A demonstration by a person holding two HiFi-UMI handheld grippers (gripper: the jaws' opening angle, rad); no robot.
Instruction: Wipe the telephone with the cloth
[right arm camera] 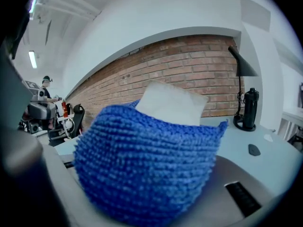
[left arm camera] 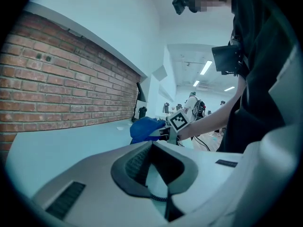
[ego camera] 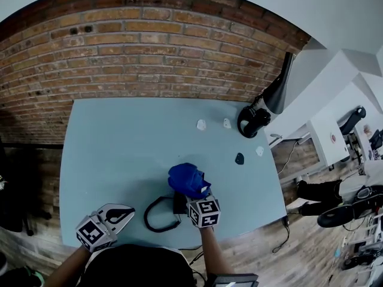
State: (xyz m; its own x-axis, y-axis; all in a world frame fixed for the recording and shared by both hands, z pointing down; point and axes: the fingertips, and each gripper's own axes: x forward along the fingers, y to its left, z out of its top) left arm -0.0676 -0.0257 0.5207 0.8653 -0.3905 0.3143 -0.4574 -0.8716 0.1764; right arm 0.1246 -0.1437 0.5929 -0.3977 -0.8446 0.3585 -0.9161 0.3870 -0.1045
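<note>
Right tool clamped on blue cloth, which sits on the telephone near the front edge of the pale blue surface. Phone mostly covered, so I can't read its long axis; cord loops left. Left tool has jaws together, empty, front-left. I count one black lamp, three white bits, one dark bit. Brick wall behind.

**Pile, plastic, brick**

The cloth is blue with a nubbly, looped pile; the left gripper is matt pale plastic with ribbed dark pads; the table is smooth, matt, pale blue; at its twelve o'clock the brick wall is rough; at two o'clock the lamp is black, faintly glossy; the floor looks like wood planks.
</note>
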